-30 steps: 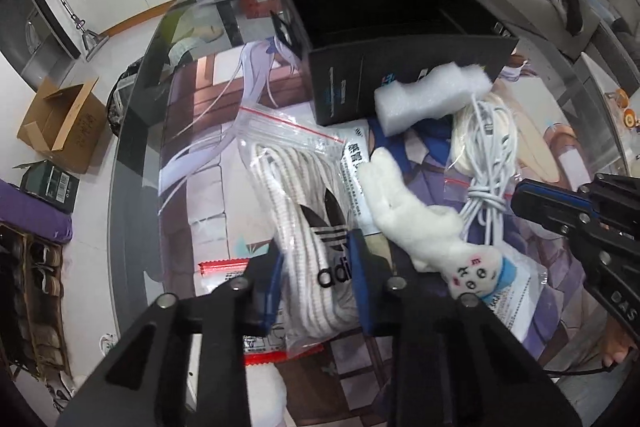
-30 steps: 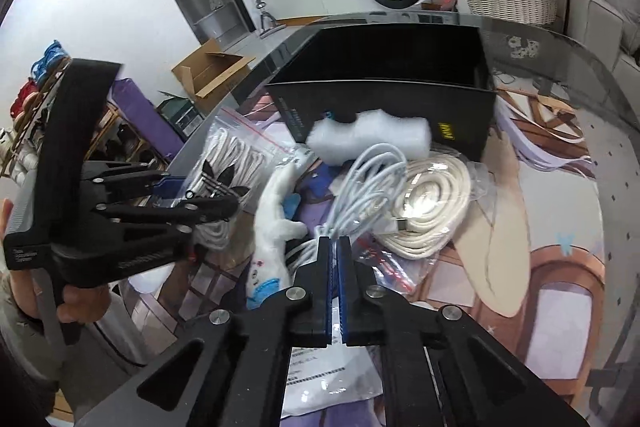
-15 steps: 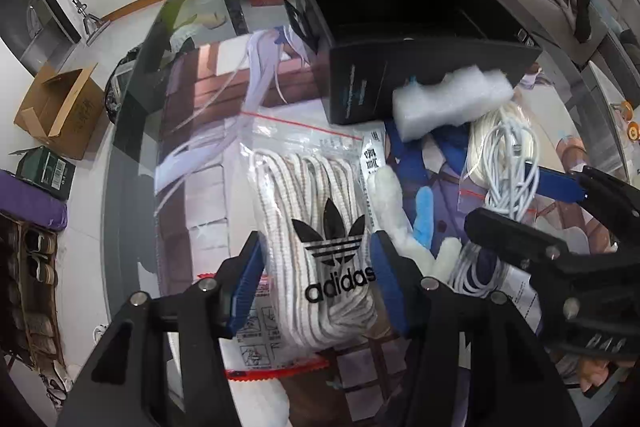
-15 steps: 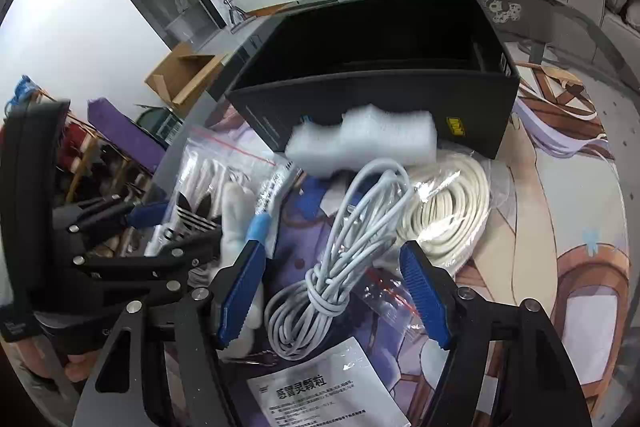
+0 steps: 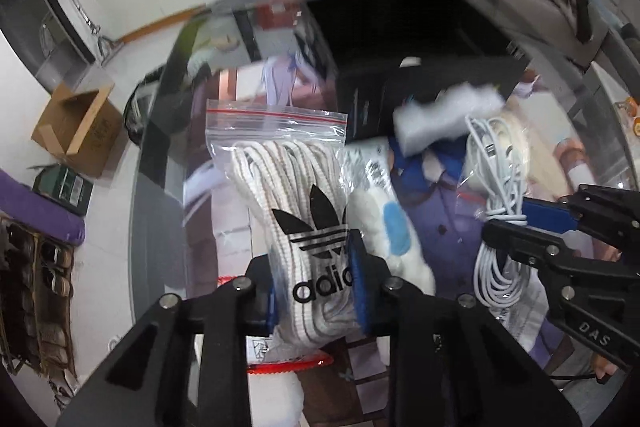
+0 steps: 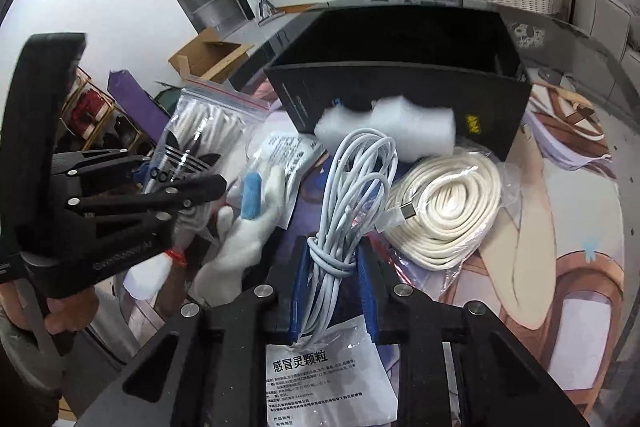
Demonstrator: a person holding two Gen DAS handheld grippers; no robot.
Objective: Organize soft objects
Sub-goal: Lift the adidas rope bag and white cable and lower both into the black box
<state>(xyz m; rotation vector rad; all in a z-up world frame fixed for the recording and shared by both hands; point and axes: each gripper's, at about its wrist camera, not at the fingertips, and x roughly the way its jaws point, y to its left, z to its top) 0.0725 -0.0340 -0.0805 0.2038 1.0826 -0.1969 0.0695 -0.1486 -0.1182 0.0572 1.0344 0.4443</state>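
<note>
- An open black rectangular box (image 6: pixel 400 83) stands at the table's far side.
- The left tool (image 5: pixel 316 283) clamps a clear zip bag of white laces (image 5: pixel 288 187).
- The right tool (image 6: pixel 334 279) grips a bundled white cable (image 6: pixel 348 195) near the box.

Zip bag of white laces (image 5: pixel 298 195): clear, red seal strip, black trefoil logo, lifted off the table. White plush toy (image 5: pixel 386 227) with blue patch: lying just beside the bag. Light grey cable bundle (image 6: pixel 352 187): wound at its middle, loops extending forward. White foam block (image 6: pixel 390 129): resting against the black box (image 6: pixel 400 99). Cream coiled cable (image 6: pixel 448 211): flat, in clear plastic.
</note>
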